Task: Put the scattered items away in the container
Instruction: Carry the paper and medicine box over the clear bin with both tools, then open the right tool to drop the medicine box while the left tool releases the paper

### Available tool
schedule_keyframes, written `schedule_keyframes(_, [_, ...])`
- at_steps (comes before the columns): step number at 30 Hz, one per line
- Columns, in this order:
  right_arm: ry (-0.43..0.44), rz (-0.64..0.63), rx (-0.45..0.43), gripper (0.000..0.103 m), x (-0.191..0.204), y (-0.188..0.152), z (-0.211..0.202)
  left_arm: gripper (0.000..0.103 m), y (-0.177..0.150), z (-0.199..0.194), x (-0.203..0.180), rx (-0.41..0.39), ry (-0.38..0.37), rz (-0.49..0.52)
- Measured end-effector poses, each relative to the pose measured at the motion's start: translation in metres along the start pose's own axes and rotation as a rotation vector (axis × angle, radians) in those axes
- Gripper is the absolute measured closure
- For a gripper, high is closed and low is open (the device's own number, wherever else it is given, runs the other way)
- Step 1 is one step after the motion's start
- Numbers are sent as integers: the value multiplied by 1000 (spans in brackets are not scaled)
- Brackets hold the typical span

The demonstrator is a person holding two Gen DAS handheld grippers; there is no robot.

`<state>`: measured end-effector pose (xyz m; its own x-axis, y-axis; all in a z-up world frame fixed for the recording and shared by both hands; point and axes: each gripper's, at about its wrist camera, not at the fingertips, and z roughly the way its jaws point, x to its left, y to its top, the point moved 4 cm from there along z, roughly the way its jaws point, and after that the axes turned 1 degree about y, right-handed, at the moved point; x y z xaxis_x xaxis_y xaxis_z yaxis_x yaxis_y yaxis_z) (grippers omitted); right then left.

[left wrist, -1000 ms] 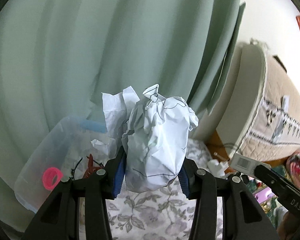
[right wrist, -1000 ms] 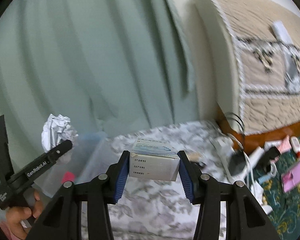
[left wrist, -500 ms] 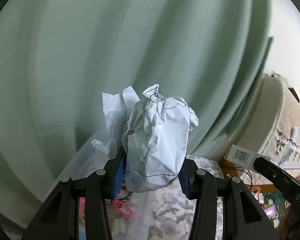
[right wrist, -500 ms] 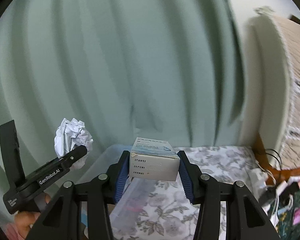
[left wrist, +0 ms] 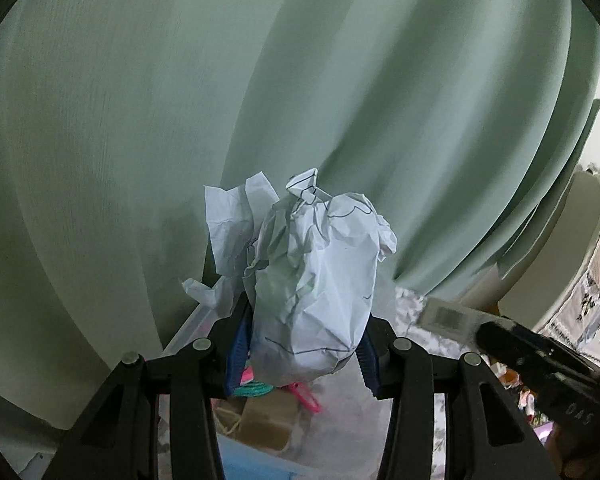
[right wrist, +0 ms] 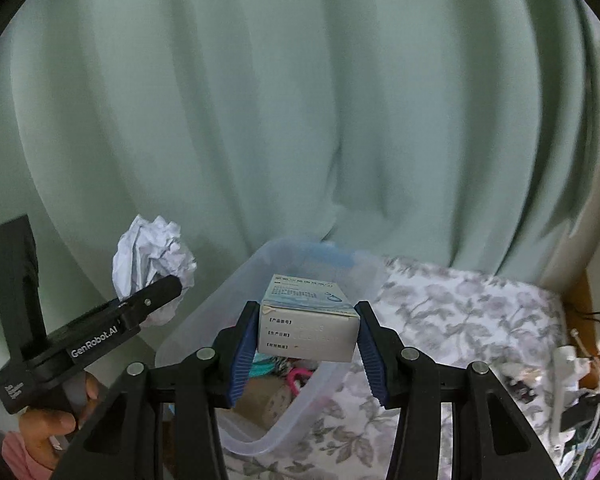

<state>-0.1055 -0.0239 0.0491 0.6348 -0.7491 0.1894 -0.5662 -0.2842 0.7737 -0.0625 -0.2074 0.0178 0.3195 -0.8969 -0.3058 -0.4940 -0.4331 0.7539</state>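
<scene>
Black left hand-held gripper (left wrist: 300, 354) is closed down on a crumpled paper ball (left wrist: 314, 292) w/ pen lines on it — blue pads pressed into both sides, paper bulging up and out past the fingers. Right hand-held gripper (right wrist: 306, 350) is clamped on a small white box (right wrist: 310, 326), printed text on its front and top, held level between the blue pads (right wrist: 242, 354).

Pale green curtain (right wrist: 300, 100) fills most of both views. Below it, a floral-print bed cover (right wrist: 460, 320) carries the clear plastic container (right wrist: 196, 336); box hangs right over the container's open top, paper ball sits above its left rim area. Inside the bin: brown cardboard piece (left wrist: 266, 426), pink ring (right wrist: 298, 378), teal cord (left wrist: 254, 390), partly hidden by the fingers. Padded headboard (left wrist: 576, 248) at far right; cables and a white plug (right wrist: 568, 364) beside the bed.

From the right wrist view, the person's left hand (right wrist: 50, 420) grips the left tool's handle, tool angled up and to the right, approx level w/ the box.
</scene>
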Motion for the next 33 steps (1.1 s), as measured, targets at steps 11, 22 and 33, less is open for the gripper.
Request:
schedule_keyframes(11, [16, -39, 157, 52, 23, -28, 58, 55, -20, 43, 16, 135, -23, -14])
schedule_keyframes(22, [-4, -52, 199, 52, 21, -30, 81, 55, -38, 44, 11, 187, -29, -22])
schedule_keyframes(33, [-21, -68, 192, 50, 23, -27, 85, 54, -37, 17, 33, 195, -34, -12])
